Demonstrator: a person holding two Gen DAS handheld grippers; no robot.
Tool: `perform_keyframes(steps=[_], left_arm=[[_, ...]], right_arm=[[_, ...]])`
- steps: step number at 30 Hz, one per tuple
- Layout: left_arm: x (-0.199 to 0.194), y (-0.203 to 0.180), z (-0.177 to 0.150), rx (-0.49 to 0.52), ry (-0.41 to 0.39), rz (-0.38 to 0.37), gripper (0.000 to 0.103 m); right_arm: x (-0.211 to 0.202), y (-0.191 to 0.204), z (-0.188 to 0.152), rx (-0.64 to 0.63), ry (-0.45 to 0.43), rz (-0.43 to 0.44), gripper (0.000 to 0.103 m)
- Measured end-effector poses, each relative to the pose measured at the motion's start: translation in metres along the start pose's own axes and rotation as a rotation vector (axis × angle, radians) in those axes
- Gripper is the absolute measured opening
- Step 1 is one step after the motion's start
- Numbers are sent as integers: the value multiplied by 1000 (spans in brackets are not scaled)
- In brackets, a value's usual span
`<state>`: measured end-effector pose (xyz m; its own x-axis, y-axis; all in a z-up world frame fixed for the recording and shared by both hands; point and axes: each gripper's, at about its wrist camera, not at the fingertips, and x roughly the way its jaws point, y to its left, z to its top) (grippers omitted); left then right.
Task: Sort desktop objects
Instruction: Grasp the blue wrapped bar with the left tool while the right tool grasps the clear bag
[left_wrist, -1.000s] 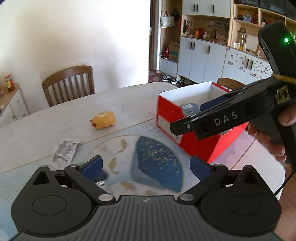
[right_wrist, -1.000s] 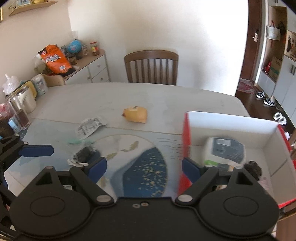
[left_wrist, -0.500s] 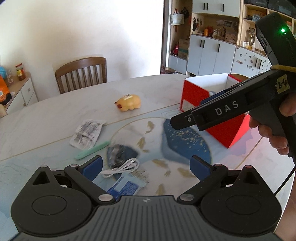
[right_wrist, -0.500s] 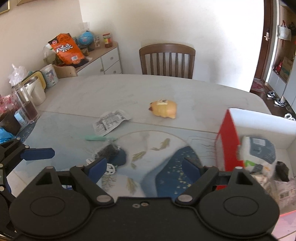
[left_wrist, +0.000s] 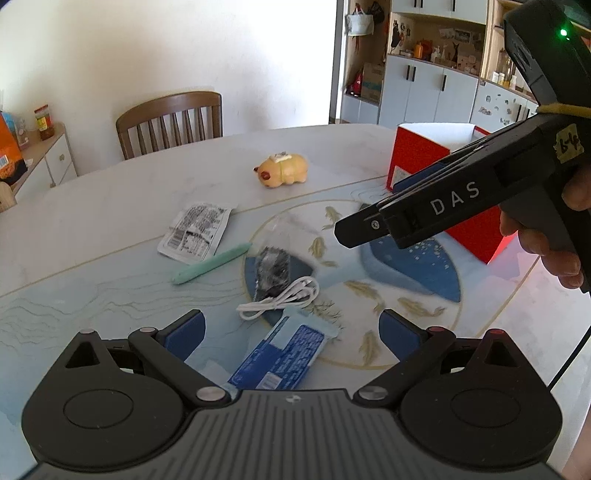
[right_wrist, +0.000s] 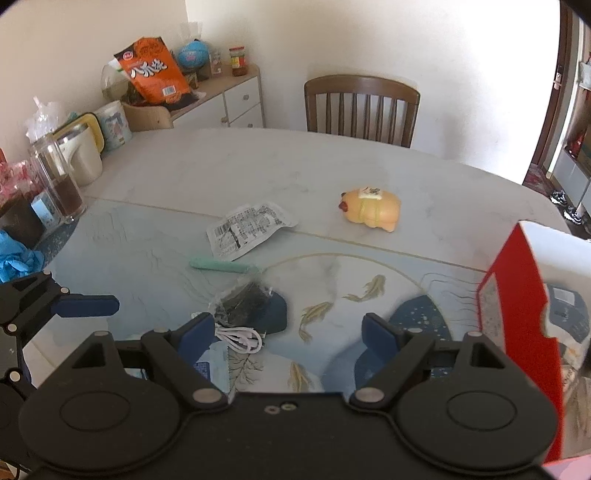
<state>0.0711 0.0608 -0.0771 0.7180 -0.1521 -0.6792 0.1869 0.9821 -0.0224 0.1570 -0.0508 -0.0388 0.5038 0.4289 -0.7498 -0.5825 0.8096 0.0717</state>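
desktop objects scattered mid-tabletop, red box toward its right edge
white cable, blue packet, green pen (yellow toy farther back); left gripper and right gripper both spread, pinching nothing.

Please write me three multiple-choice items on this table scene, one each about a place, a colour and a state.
1. Where does the white cable lie?
A. inside the box
B. on the table, next to the dark packet
C. on the chair

2. What colour are the outer walls of the box?
A. red
B. green
C. black

3. How do the jaws of the right gripper stand?
A. closed on the pen
B. closed on the toy
C. open, with nothing between them

Answers: 1 B, the cable coils on the table beside the packet. 2 A, the box's sides show red. 3 C, the right wrist view shows its blue pads wide apart above the table.
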Motion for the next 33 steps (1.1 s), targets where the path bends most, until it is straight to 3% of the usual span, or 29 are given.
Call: perform_keyframes(steps=[13, 26, 33], left_arm=[[26, 17, -15, -2, 21, -13, 100], [41, 21, -22, 11, 43, -49, 95], [49, 22, -25, 16, 67, -70, 83]], right_arm=[[45, 26, -1, -142, 46, 18, 83], [76, 35, 7, -186, 64, 36, 79], [88, 34, 8, -195, 89, 44, 63]])
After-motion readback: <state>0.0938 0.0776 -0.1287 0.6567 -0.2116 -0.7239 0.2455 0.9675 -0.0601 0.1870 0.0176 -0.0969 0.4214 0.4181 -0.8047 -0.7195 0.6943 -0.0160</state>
